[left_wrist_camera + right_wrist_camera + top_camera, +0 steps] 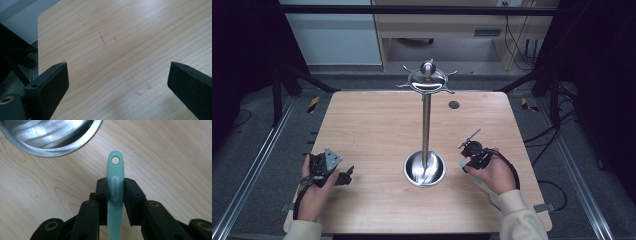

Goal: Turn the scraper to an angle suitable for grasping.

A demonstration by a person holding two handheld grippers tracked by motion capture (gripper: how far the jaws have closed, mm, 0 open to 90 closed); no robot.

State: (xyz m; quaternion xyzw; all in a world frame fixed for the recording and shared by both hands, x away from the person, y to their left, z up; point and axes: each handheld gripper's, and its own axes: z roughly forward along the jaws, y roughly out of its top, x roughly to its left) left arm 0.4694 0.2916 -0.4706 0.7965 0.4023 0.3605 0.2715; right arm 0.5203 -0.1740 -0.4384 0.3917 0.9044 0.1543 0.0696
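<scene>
A steel hanging stand rises from a round dish base (425, 169) (50, 137) at the table's middle, its pole ending in a hooked top (427, 80). My right gripper (468, 159) (115, 188) sits just right of that base, shut on a pale green utensil handle (115, 185) with a hole at its tip; the handle (462, 164) lies low over the wood, tip toward the base. My left gripper (346, 176) (117, 80) rests at the table's left front, jaws wide apart over bare wood, nothing between them.
The wooden table (377, 125) has a small dark grommet (454, 105) at the back right. Black frame rails (257, 165) run along both sides. A desk (452, 30) and cables stand beyond the far edge.
</scene>
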